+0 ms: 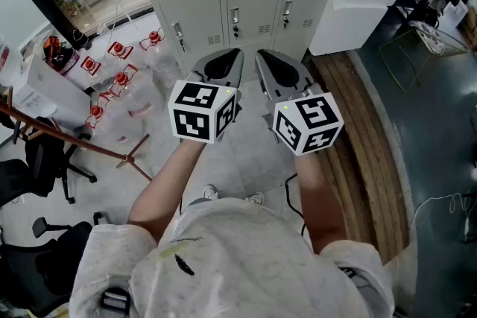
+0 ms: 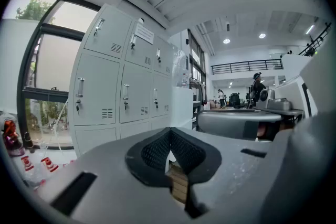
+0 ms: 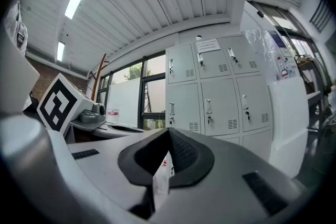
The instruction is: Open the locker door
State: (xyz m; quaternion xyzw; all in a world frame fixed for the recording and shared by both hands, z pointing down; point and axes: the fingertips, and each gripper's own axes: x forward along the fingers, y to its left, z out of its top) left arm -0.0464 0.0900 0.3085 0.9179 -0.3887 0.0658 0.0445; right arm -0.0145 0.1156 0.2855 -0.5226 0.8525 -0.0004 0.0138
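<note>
The head view looks steeply down from over the person's shoulders. The lockers fill its top edge, beyond the left hand-held gripper and the right hand-held gripper. The left gripper view sits low and looks about level, with the lockers to its left, well apart. The right gripper view has the lockers right of centre. All three views share the locker fronts.
</note>
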